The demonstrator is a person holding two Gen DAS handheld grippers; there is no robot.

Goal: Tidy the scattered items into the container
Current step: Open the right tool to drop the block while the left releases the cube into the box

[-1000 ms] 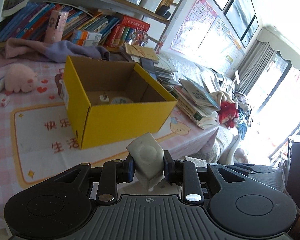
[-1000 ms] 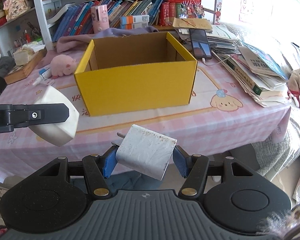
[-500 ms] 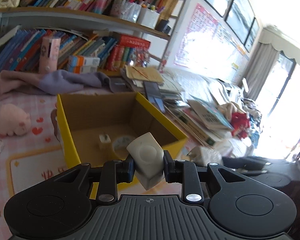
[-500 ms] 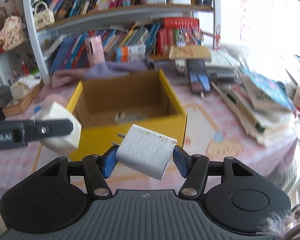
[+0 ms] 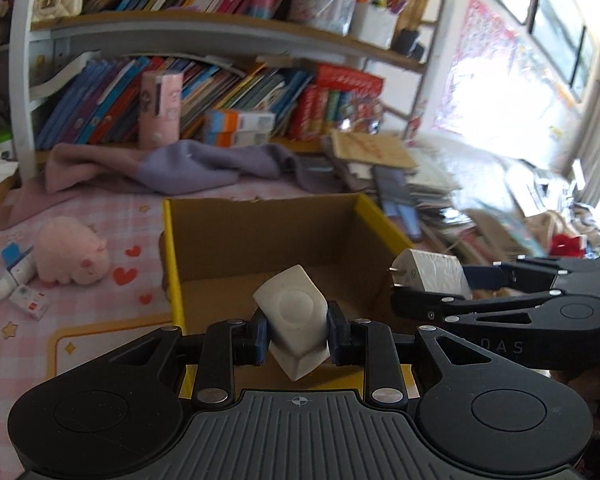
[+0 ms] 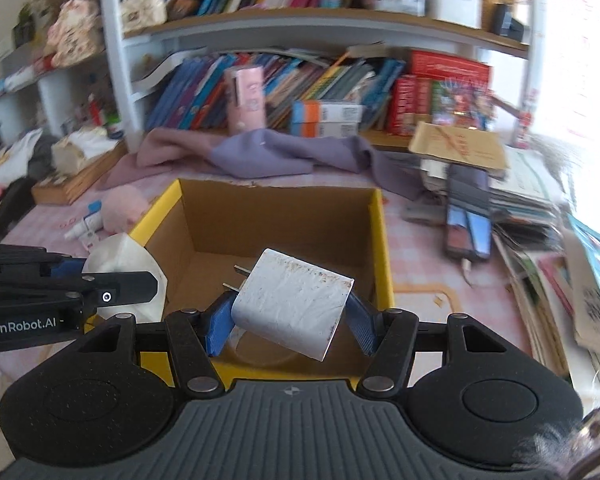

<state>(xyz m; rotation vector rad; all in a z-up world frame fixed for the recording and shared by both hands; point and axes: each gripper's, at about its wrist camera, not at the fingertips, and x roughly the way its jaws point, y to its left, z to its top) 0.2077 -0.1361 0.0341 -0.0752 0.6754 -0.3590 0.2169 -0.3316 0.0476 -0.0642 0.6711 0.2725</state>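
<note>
A yellow cardboard box [image 5: 171,264] [image 6: 384,256] stands open on the pink checked tablecloth. My left gripper [image 5: 296,338] is shut on a white wedge-shaped block [image 5: 294,320] and holds it over the box's near edge. My right gripper [image 6: 290,320] is shut on a white plug charger [image 6: 292,304] with two prongs, above the box opening. Each gripper shows in the other view: the right one with the charger [image 5: 428,274], the left one with the white block [image 6: 128,276]. A round item lies on the box floor, mostly hidden.
A pink plush pig [image 5: 70,250], a small tube [image 5: 14,270] and a small packet [image 5: 30,302] lie left of the box. A purple cloth [image 6: 268,156] lies behind it. A phone [image 6: 466,220] and stacked books [image 6: 540,208] lie at right. Bookshelves stand behind.
Both grippers have risen and moved forward from in front of the box to above its opening, each holding its item. The right gripper has come into the left wrist view.
</note>
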